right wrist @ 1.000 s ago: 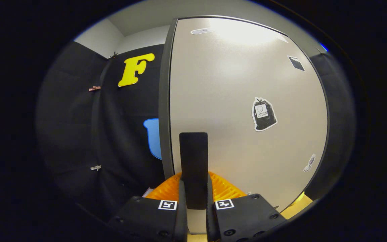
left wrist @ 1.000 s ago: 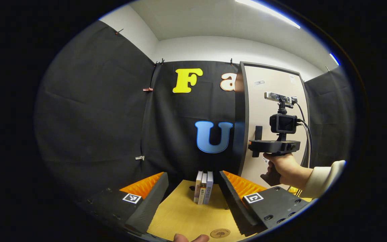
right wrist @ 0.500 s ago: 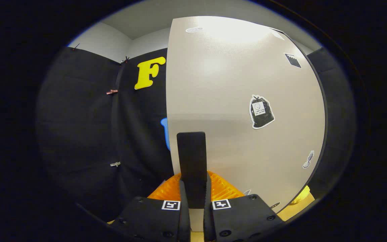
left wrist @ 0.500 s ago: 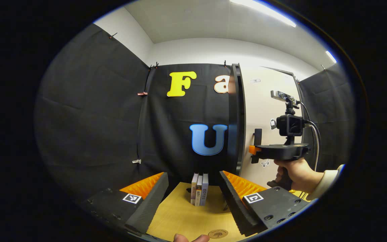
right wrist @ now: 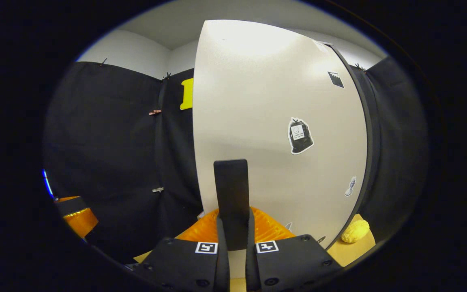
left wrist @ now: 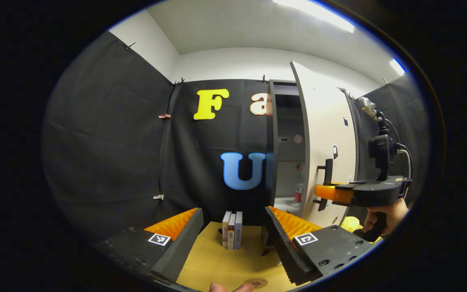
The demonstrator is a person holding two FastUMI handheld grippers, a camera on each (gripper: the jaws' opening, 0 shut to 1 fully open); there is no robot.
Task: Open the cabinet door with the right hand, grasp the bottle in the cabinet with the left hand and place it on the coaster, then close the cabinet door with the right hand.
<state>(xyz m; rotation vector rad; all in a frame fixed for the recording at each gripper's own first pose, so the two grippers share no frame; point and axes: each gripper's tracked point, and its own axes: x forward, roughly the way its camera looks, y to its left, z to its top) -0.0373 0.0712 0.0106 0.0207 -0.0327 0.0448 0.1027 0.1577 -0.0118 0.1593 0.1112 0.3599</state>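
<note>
In the left gripper view the pale cabinet door (left wrist: 326, 138) stands swung partly open, showing the dark cabinet inside (left wrist: 287, 134). A small bottle (left wrist: 299, 187) stands upright on its shelf. My right gripper (left wrist: 322, 194), held by a hand (left wrist: 385, 217), is shut on the door's black handle (left wrist: 328, 170). In the right gripper view the handle (right wrist: 231, 190) sits clamped between both fingers of my right gripper (right wrist: 233, 227), with the door (right wrist: 274, 113) filling the front. My left gripper (left wrist: 232, 214) is open and holds nothing. The round coaster (left wrist: 256, 282) lies on the wooden table (left wrist: 213, 263) near it.
Three books (left wrist: 232, 229) stand upright at the table's back, between the left gripper's fingers in that view. A yellow lumpy object (right wrist: 355, 230) lies on the table by the door's hinge side. Stickers dot the door front. The left gripper (right wrist: 73, 213) shows at the far left.
The right gripper has pulled the handle and the door has swung from shut to partly open, baring the cabinet inside and the bottle. The left gripper stayed open, hardly moving.
</note>
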